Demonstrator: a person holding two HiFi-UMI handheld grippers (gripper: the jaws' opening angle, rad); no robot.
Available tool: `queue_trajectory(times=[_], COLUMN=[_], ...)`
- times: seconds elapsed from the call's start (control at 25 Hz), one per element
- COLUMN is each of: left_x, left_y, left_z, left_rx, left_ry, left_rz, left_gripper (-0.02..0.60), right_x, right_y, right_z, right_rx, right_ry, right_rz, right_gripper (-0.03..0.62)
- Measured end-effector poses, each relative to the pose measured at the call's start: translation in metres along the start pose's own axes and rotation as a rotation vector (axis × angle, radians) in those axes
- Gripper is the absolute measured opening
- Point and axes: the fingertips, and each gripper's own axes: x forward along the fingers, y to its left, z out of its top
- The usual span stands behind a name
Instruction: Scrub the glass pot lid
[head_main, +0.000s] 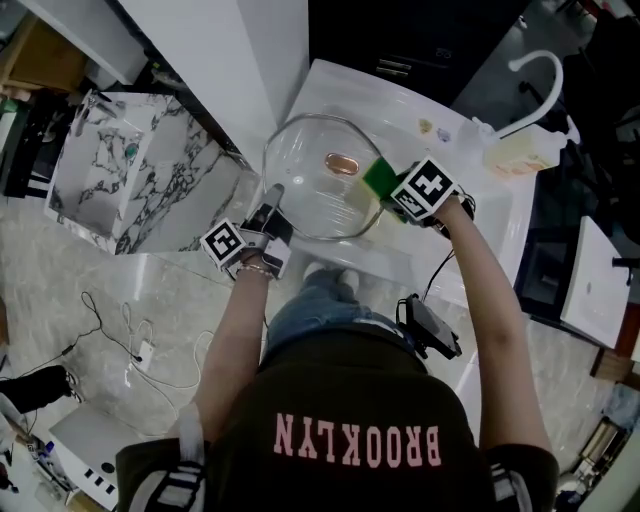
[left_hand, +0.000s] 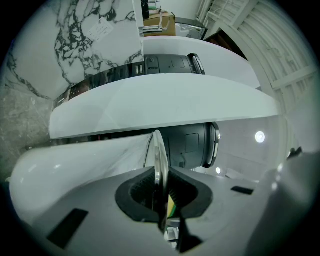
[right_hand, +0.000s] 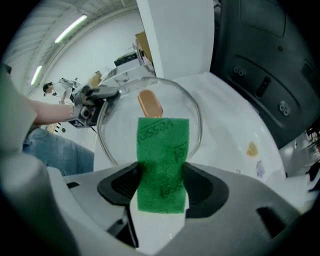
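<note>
The glass pot lid (head_main: 310, 195) with a copper-coloured knob (head_main: 343, 163) is held over the white sink top (head_main: 450, 105). My left gripper (head_main: 270, 208) is shut on the lid's near-left rim. In the left gripper view the rim (left_hand: 158, 155) runs edge-on between the jaws of the left gripper (left_hand: 161, 192). My right gripper (head_main: 388, 192) is shut on a green scouring sponge (head_main: 378, 177) at the lid's right edge. In the right gripper view the sponge (right_hand: 162, 160) sticks up from the right gripper (right_hand: 161, 186), and its far end lies against the lid (right_hand: 120, 132) just below the knob (right_hand: 150, 104).
A pale bottle (head_main: 518, 152) stands at the sink's right, below a white curved spout (head_main: 540, 68). A marble-patterned block (head_main: 130, 170) sits to the left. A dark round appliance (left_hand: 192, 145) lies beyond the lid. Cables (head_main: 130, 340) trail on the floor.
</note>
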Motion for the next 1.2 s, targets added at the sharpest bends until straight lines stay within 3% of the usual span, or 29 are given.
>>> queue_trajectory(times=[0.28,0.56,0.84,1.2], left_x=[0.001,0.0,0.001,0.0], left_y=[0.0,-0.001,0.0,0.0], left_z=[0.0,0.0,-0.001,-0.001], left_rx=[-0.005,-0.008,-0.013,-0.017], left_ry=[0.001,0.001,0.0,0.0], left_rz=[-0.001,0.001,0.003,0.007], left_gripper=[0.035,0.035,0.035,0.035], right_x=[-0.063,-0.071,-0.026,0.033], right_y=[0.009,0.049,0.084,0.089], right_z=[0.108,0.197,0.231,0.226], right_rx=[-0.206,-0.23,-0.334,-0.316], right_ry=[-0.146,-0.258,-0.156,0.001], right_rz=[-0.017,0.144,0.172,0.185], right_gripper=[0.255,0.256,0.256,0.258])
